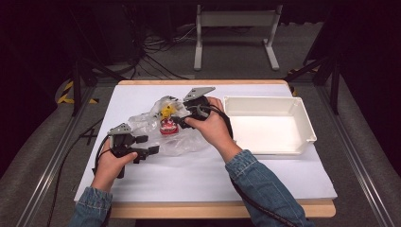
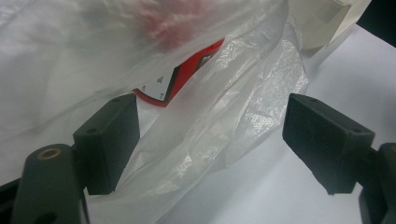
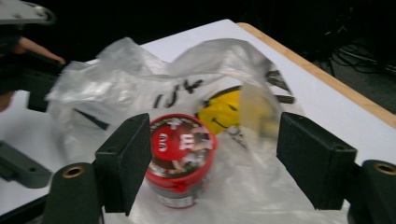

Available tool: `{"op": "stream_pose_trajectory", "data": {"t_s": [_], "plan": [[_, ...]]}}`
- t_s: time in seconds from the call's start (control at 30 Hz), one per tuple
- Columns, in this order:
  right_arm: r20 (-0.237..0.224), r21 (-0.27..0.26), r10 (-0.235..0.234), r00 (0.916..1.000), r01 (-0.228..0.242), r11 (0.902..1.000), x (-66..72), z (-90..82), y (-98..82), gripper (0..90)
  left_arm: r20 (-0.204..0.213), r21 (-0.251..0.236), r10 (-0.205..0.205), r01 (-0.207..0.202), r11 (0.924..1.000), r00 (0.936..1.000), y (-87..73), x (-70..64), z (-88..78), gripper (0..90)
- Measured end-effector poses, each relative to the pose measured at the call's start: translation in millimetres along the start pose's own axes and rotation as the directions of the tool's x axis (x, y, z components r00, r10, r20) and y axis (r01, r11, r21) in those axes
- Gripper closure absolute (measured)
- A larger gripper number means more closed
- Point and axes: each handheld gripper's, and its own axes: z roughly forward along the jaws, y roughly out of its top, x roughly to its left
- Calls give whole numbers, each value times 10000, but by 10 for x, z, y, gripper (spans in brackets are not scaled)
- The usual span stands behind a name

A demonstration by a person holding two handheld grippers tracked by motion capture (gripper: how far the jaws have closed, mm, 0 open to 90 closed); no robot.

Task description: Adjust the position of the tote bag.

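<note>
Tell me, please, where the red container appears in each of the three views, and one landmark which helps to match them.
High view: red container left of centre, on the clear plastic bag, in front of the right gripper.
Left gripper view: top centre, behind the bag's film.
Right gripper view: low centre, between the open jaws.
Shared landmark: the bag.

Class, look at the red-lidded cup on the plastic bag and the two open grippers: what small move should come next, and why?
Probably lower the right gripper around the cup and close on it. Its jaws stand open with the cup upright between them, out of the plastic bag, and the white tray waits beside it. The left gripper is open at the bag's edge and could pin it down.
</note>
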Motion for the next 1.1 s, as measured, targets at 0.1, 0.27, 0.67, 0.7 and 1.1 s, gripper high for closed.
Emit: {"op": "stream_pose_trajectory", "data": {"t_s": [0.1,0.27,0.67,0.7,1.1], "plan": [[-432,39,303,9986,-301,9995,90,66,12,258,81,46,141,-141,9999,9999,14,-39,4,200],[-733,355,784,9942,-760,9965,158,280,-36,183,271,77,380,-382,9992,9989,47,-113,-13,200],[-607,1172,486,9970,-412,9923,246,592,-224,123,-890,-636,-143,87,9979,9959,30,-29,-143,113],[-592,1189,460,9972,-387,9922,246,607,-230,113,-1018,-619,-318,255,9978,9943,17,-10,-146,113],[-125,1603,350,9993,-326,9865,208,817,-381,95,-1407,-764,-1371,1274,9889,9805,-91,168,-180,112]]}}
